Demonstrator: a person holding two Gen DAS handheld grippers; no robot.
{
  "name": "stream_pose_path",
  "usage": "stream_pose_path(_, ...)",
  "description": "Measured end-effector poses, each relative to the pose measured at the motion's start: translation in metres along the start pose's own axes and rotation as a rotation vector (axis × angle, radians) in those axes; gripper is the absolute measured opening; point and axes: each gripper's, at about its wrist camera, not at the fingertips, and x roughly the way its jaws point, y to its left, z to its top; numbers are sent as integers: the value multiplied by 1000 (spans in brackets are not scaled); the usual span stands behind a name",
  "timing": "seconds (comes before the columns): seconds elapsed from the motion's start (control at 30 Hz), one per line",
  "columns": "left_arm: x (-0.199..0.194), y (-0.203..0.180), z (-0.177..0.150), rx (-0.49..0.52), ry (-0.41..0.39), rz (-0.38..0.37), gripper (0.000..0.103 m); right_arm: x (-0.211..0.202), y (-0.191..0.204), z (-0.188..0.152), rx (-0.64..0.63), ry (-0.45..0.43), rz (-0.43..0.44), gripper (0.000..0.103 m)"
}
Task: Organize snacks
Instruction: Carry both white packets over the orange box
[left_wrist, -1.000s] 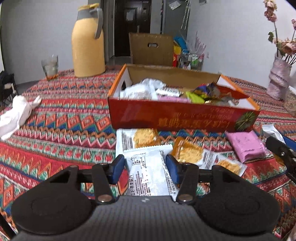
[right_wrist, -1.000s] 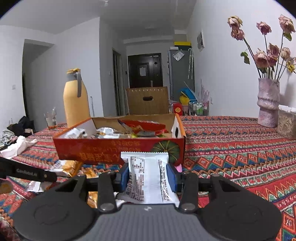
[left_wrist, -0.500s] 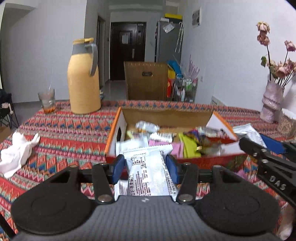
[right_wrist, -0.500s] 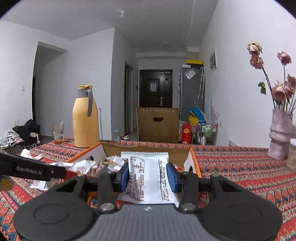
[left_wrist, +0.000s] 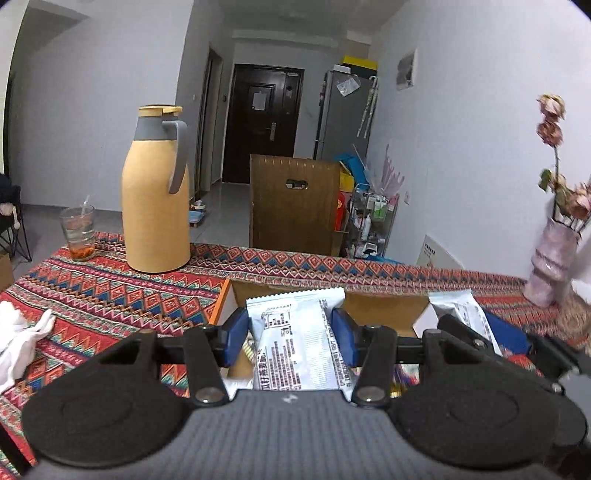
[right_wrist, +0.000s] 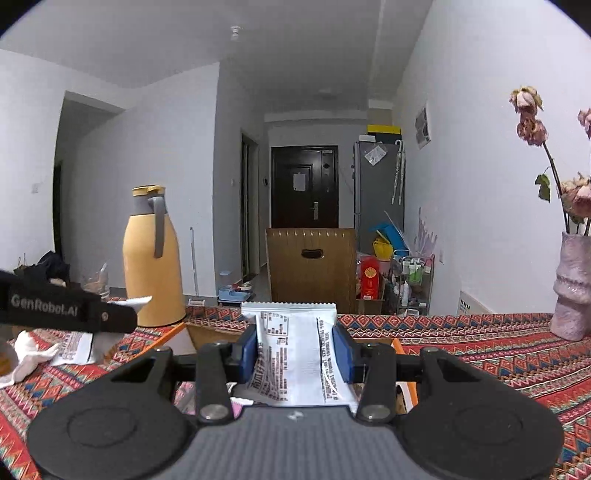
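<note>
My left gripper (left_wrist: 290, 334) is shut on a white snack packet (left_wrist: 295, 347) with black print, held upright over the near part of the open cardboard snack box (left_wrist: 221, 306). My right gripper (right_wrist: 295, 345) is shut on a second white packet (right_wrist: 291, 354), also above the orange-rimmed box (right_wrist: 173, 330). In the left wrist view that second packet (left_wrist: 460, 312) shows at the right. In the right wrist view a black finger (right_wrist: 70, 312) of the left gripper crosses the left side. Most of the box's contents are hidden behind the grippers.
A yellow thermos jug (left_wrist: 155, 199) and a drinking glass (left_wrist: 79, 232) stand at the table's far left. White cloth (left_wrist: 18, 339) lies at the left edge. A pink vase with dried roses (left_wrist: 550, 266) stands at the far right. A brown chair back (left_wrist: 295, 206) rises behind the table.
Both grippers have risen and moved forward from the table's front to above the box, each keeping its packet. The loose packets on the cloth have dropped out of view.
</note>
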Motion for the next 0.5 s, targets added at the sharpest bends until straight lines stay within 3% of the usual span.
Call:
stream_pose_path(0.17, 29, 10, -6, -49, -11, 16, 51, 26, -6, -5, 37, -26, -33, 42)
stream_pose_path(0.33, 51, 18, -20, -50, 26, 36, 51, 42, -15, -18, 59, 20, -20, 42)
stream_pose_path(0.5, 58, 21, -27, -51, 37, 5, 52, 50, -13, -29, 37, 58, -17, 42)
